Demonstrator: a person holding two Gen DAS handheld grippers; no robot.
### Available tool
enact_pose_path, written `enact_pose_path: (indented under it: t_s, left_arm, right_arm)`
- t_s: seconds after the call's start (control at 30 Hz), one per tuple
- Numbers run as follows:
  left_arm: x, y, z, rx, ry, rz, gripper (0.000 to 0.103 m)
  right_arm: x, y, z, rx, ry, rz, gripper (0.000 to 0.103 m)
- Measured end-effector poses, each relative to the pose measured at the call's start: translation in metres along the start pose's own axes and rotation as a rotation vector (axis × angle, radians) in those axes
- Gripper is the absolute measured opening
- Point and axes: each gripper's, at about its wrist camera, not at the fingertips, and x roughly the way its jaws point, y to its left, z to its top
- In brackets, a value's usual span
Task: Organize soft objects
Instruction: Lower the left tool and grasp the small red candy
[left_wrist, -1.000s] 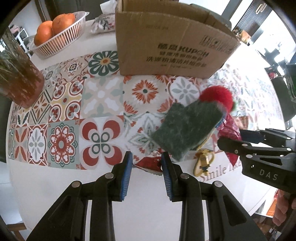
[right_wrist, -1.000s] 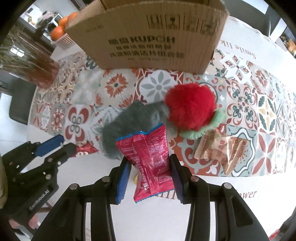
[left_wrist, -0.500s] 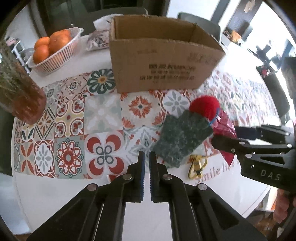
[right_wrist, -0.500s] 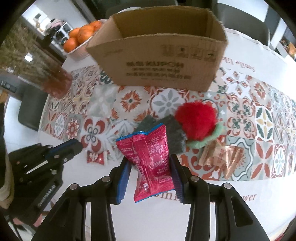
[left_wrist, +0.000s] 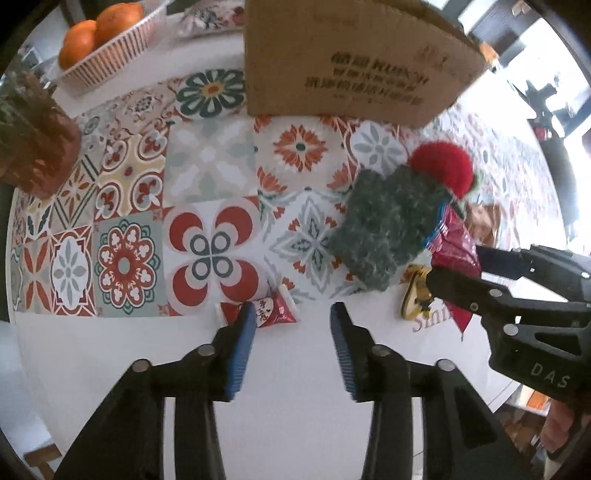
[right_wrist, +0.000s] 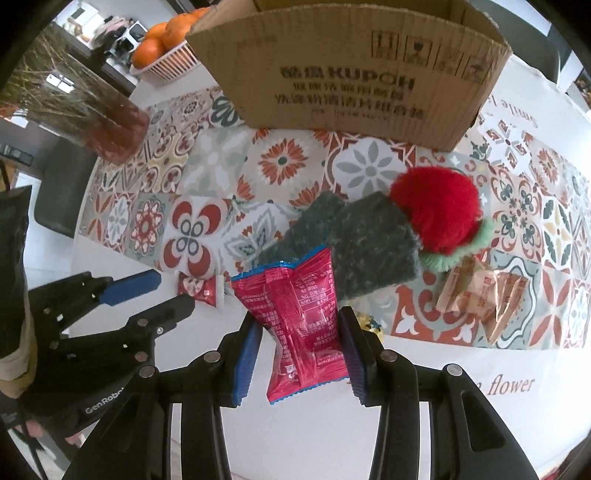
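Snack packet (right_wrist: 303, 321), crimson with blue-edged seams, is clamped upright between the blue pads of the right claw (right_wrist: 301, 345) above the near white edge of the desk (right_wrist: 424, 435). Just beyond its top lies a dark green scouring pad (right_wrist: 373, 251), and against that pad's far right corner sits a red pompom (right_wrist: 437, 208) ringed by pale green fuzz. Right of the pad, two tan wrapped snacks (right_wrist: 484, 295) rest on the patterned tile cloth (right_wrist: 280, 158). The left claw (left_wrist: 291, 325) is spread wide and holds nothing; a small red sachet (left_wrist: 264, 312) lies on the desk, partly behind its left pad. A yellow item (left_wrist: 415, 295) lies near the green pad's near edge; what it is cannot be told. Farther back stands an open cardboard box (right_wrist: 351, 70), with a basket of oranges (left_wrist: 107, 44) and a brownish vase of dried stems (right_wrist: 92, 114) off to the left.
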Motion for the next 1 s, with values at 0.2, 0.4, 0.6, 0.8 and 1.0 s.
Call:
enact_pose_path:
  t_s: [0.2,0.4,0.6,0.8,1.0]
  left_arm:
    - [0.002,-0.011,-0.002,0.264,-0.018,0.101,0.044]
    - [0.006,-0.014,-0.008,0.455,-0.014,0.082,0.044]
    - [0.024,-0.019,-0.012,0.599,0.021,0.086,0.044]
    - [0.039,-0.024,-0.013,0.705,0.053,0.093,0.044]
    - [0.058,-0.029,-0.007,0.759,0.085,0.092,0.044]
  right_arm:
    - [0.012,0.008,-0.008,0.010,0.025,0.002,0.043]
    - [0.022,0.022,-0.016,0.035,0.038,0.053,0.043]
    - [0.035,0.028,-0.025,0.075,0.056,0.057,0.043]
    - [0.047,0.024,-0.031,0.138,0.085,0.073,0.043]
    - [0.057,0.023,-0.033,0.159,0.102,0.055,0.043]
